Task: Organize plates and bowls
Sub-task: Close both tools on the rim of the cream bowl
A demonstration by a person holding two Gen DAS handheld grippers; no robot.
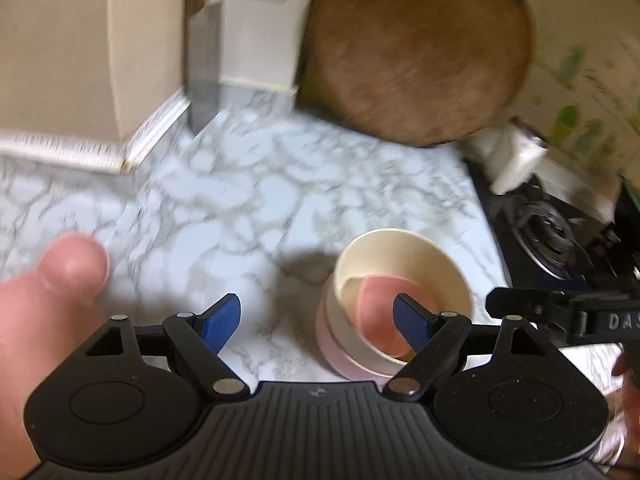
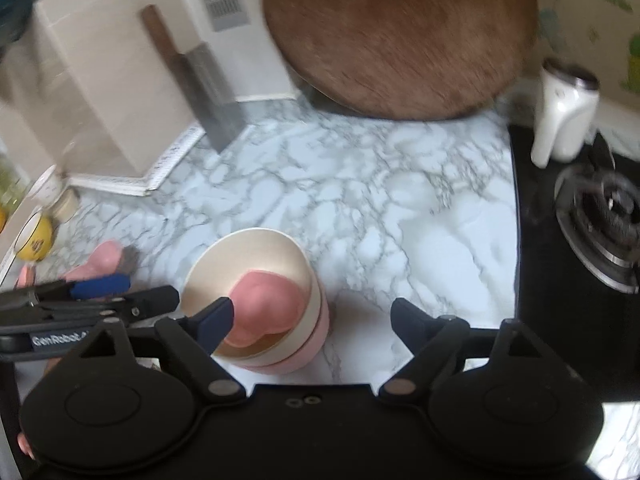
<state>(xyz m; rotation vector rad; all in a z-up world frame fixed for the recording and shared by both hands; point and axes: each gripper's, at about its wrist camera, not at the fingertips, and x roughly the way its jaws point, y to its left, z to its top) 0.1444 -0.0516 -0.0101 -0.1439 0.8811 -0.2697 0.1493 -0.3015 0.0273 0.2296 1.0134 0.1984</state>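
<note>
Grippers L [image 1: 318, 322] & R [image 2: 310, 320] both wide, empty, above stacked cream/pink bowls [image 2: 256, 304] on marble counter [image 2: 360, 200].

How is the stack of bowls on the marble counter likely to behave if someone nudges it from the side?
The stack of bowls looks tall for its narrow base, so it may tip. The cream bowl sits tilted in the pink one, so it could shift. The marble counter looks smooth, so sliding seems likely.

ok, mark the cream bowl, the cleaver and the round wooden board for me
cream bowl [image 2: 256, 252]: right wrist view, on its inner wall.
cleaver [image 2: 212, 96]: right wrist view, on the flat of the blade.
round wooden board [image 1: 420, 48]: left wrist view, on the middle of its face.
</note>
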